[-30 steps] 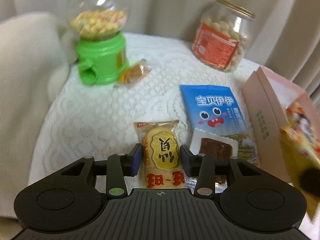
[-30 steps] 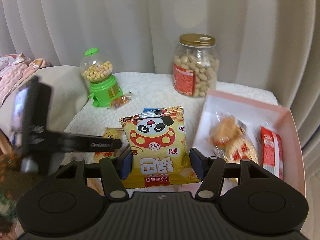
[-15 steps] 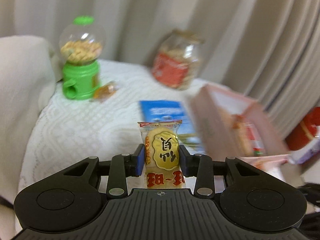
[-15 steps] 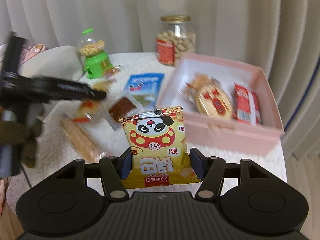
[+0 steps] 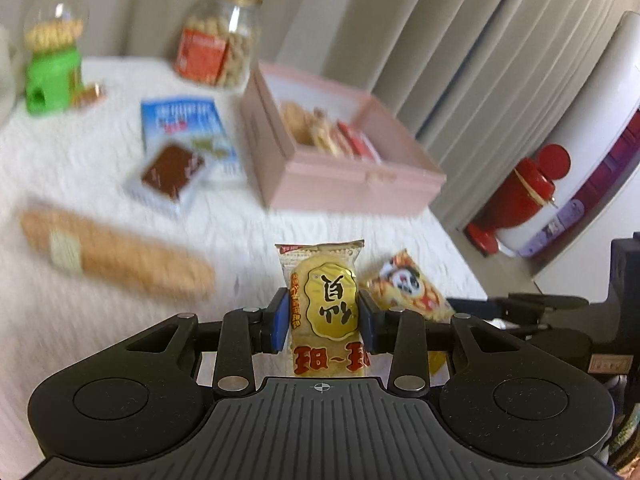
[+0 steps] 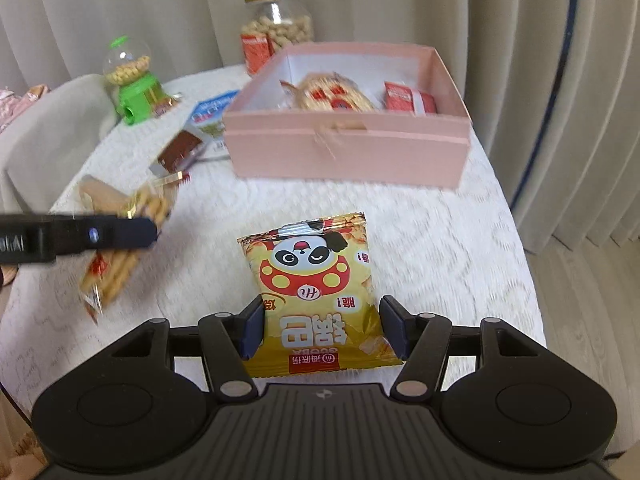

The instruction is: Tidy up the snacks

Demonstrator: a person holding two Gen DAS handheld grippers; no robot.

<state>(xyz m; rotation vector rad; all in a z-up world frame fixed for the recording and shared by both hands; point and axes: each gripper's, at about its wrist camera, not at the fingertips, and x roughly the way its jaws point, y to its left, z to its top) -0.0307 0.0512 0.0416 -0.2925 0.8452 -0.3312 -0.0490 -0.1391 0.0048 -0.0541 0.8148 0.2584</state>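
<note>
My left gripper (image 5: 323,322) is shut on a yellow rice-cracker packet (image 5: 326,304) and holds it above the white table. My right gripper (image 6: 322,330) is shut on a yellow panda snack bag (image 6: 316,288), which also shows in the left wrist view (image 5: 404,286) just right of the cracker packet. The pink box (image 6: 348,144) stands ahead of the right gripper and holds a round cracker pack (image 6: 332,94) and a red packet (image 6: 408,98). The pink box also shows in the left wrist view (image 5: 352,178), far right of centre.
On the table lie a long biscuit pack (image 5: 116,252), a brown bar packet (image 5: 170,172) and a blue packet (image 5: 182,120). A peanut jar (image 5: 218,40) and a green candy dispenser (image 5: 52,52) stand at the back. A curtain hangs behind.
Both grippers pulled back toward the table's front and turned right, each still holding its packet. The pink box now sits farther ahead in both views.
</note>
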